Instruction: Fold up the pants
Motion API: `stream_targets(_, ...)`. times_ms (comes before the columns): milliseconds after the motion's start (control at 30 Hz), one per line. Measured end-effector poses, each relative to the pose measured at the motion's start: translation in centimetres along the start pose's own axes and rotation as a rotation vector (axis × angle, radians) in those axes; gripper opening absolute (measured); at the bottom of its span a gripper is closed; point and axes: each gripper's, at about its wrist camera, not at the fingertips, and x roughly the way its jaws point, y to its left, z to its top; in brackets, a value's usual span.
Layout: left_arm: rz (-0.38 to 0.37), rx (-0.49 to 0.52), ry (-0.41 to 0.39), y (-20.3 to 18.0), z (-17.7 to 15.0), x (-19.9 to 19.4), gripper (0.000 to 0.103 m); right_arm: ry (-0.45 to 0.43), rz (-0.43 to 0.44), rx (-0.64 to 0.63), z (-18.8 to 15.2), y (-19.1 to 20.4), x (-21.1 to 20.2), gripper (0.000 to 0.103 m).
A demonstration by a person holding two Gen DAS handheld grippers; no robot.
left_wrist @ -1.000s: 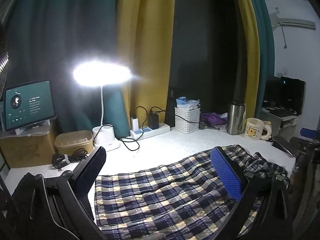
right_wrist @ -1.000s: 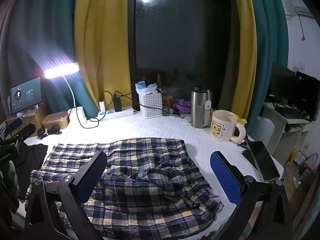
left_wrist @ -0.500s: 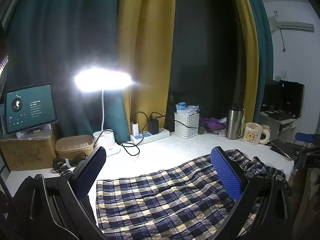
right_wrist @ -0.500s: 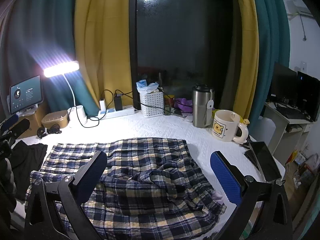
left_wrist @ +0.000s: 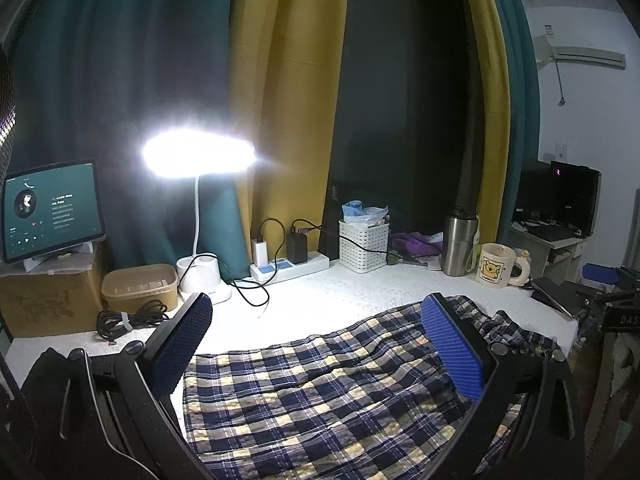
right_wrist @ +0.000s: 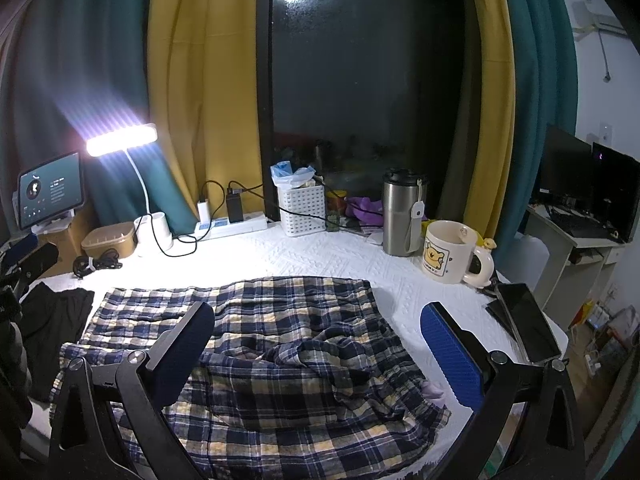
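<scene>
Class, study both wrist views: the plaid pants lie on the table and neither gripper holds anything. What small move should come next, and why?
Probably lower the right gripper onto the bunched, wrinkled end of the plaid pants and pinch it. Both grippers are open above the cloth, the left gripper over the flatter end, so the rumpled part likely needs straightening before any fold.
</scene>
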Motion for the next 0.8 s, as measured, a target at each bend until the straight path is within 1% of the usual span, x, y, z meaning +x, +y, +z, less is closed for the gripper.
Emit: stream_targets(800,0.002,0.000,-0.008,0.03,0.36,-0.08,0.102,0.002,-0.003,0.000,0.19,0.06,0.01,0.103)
